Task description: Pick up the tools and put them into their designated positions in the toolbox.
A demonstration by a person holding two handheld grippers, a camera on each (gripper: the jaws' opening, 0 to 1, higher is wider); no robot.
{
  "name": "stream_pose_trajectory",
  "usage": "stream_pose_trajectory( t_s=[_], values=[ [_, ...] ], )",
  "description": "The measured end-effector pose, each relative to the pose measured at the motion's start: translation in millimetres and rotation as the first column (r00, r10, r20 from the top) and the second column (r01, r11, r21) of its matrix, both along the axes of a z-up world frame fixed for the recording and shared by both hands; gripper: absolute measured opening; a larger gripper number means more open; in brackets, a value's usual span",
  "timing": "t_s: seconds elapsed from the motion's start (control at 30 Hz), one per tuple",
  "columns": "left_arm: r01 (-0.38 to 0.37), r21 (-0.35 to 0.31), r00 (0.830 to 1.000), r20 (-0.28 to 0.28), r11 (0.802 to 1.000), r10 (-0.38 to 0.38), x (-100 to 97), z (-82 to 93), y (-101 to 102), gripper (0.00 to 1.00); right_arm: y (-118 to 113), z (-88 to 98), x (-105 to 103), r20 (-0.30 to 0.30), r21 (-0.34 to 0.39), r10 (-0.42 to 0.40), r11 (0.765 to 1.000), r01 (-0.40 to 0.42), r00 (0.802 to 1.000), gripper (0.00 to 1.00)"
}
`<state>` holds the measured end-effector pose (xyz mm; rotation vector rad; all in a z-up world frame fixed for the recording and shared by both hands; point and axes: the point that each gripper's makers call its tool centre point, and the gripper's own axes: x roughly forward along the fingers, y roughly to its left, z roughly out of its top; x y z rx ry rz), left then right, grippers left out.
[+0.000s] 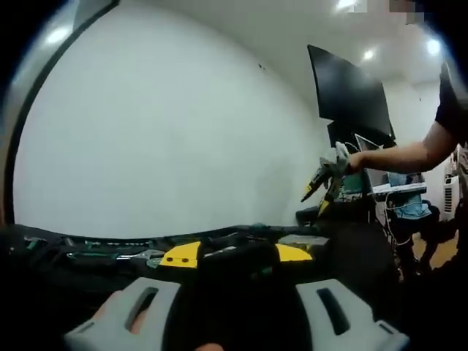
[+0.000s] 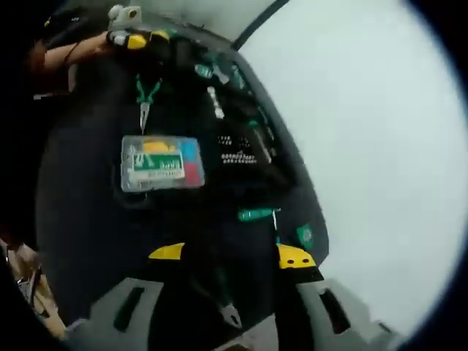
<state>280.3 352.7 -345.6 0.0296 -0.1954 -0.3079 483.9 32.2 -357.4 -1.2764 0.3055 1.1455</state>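
My right gripper [image 2: 230,256] hangs high over the black table [image 2: 80,219]. Its yellow-marked jaws stand close on a slim green-handled tool [image 2: 221,289] whose silver end points back at the camera. Below lies the open black toolbox [image 2: 281,179] with green-handled tools in slots. Green pliers [image 2: 145,99] and a clear parts box [image 2: 161,162] with a coloured label lie beside it, and another green tool [image 2: 256,214] lies closer to the camera. My left gripper [image 1: 238,252] sits low at the table, its dark tips together. The right gripper [image 1: 323,183] shows raised at the right, and the left gripper [image 2: 133,35] at the table's far end.
A white wall [image 1: 168,131] stands behind the table. A dark monitor [image 1: 351,91] and a desk with gear are at the right, where a person's arm [image 1: 395,153] reaches in. A row of tools [image 1: 110,252] lies along the table's edge.
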Motion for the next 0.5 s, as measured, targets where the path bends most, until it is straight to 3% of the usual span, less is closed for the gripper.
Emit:
stream_pose_trajectory(
  t_s=[0.07,0.3,0.5],
  values=[
    [0.002,-0.006,1.0,0.003,1.0,-0.002,-1.0,0.9,0,0.36,-7,-8.9,12,0.007,-0.035,-0.008,0.999,0.009,1.0,0.39],
    [0.003,-0.011,1.0,0.003,1.0,-0.003,-2.4,1.3,-1,0.36,-21,-33.5,43,-0.062,-0.081,-0.05,0.996,0.045,0.997,0.34],
    [0.006,-0.008,1.0,0.001,1.0,-0.006,-3.8,1.9,-4,0.36,-21,-54.5,48,-0.125,-0.112,-0.076,0.992,0.062,0.989,0.33]
  ],
)
